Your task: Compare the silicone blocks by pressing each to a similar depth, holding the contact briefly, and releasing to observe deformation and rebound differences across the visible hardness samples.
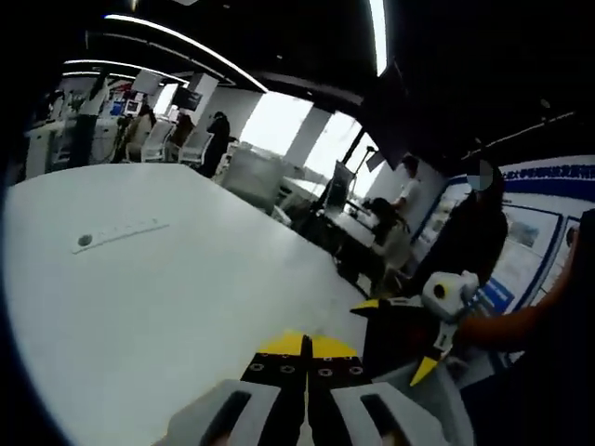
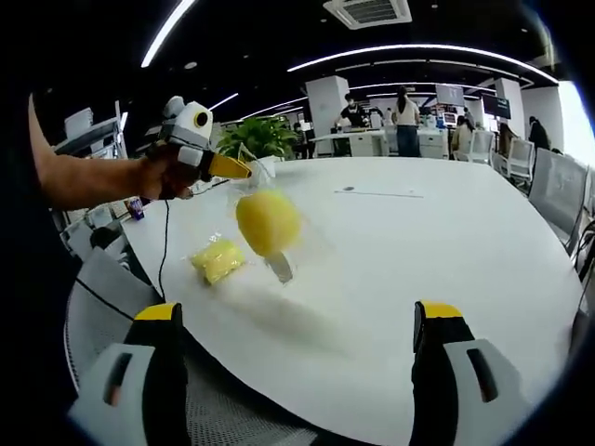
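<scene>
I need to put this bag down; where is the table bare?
Bare: the wide tabletop between the yellow block and the far ruler. Crowded: the near left edge, around the block and the bagged yellow piece hanging from the left hand-held gripper.

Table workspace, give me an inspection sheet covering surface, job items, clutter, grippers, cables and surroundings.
Surface: white table, round-edged, no spills seen.
Job's things: round yellow sample hangs in a clear bag above the table; a second yellow sample, also bagged, lies on the table.
Clutter: white ruler-like strip lying flat, farther across the table.
Grippers: left hand-held gripper has its jaws closed, apparently pinching the bag's top; right hand-held gripper has its jaws wide open and empty.
Cables: thin black cable dangles from the left one.
Surroundings: open office, potted plant, mesh chair, people at desks.
</scene>
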`<state>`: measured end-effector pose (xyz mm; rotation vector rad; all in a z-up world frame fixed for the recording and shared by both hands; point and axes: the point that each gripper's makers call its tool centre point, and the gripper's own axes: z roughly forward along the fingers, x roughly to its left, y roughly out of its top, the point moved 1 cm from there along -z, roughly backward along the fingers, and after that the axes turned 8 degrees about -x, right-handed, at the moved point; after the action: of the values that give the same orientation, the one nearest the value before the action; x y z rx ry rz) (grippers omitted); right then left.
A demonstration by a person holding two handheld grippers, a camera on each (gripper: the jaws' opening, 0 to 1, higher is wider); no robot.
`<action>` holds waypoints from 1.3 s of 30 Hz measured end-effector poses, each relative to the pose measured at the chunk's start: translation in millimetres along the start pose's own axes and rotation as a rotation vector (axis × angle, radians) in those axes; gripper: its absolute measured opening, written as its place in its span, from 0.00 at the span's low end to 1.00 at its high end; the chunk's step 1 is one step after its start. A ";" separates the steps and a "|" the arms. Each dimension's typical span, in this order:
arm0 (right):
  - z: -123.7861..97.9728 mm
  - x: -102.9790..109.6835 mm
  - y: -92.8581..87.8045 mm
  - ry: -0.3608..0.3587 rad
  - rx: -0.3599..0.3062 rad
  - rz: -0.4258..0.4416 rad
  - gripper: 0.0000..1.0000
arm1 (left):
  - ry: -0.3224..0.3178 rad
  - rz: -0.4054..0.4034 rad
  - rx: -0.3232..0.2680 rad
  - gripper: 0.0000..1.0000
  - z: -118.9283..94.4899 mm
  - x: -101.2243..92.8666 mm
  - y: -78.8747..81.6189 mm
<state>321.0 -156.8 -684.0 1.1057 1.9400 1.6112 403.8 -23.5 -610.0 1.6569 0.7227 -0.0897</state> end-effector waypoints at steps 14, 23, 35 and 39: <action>2.6 1.4 47.2 0.033 -0.138 0.009 0.96 | -0.013 0.071 -0.046 0.00 -28.6 -35.5 70.4; 2.7 2.6 70.5 0.047 -0.195 -0.023 0.96 | -0.012 0.126 -0.070 0.00 -47.4 -50.6 107.3; 3.6 1.3 91.1 0.075 -0.239 -0.026 0.96 | -0.016 0.156 -0.096 0.00 -69.1 -80.0 134.4; 4.5 6.0 90.7 0.083 -0.238 -0.028 0.96 | -0.015 0.161 -0.099 0.00 -72.2 -84.0 130.5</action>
<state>349.8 -146.6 -598.4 0.9263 1.7479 1.8426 378.0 3.4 -442.9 1.6121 0.5708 0.0475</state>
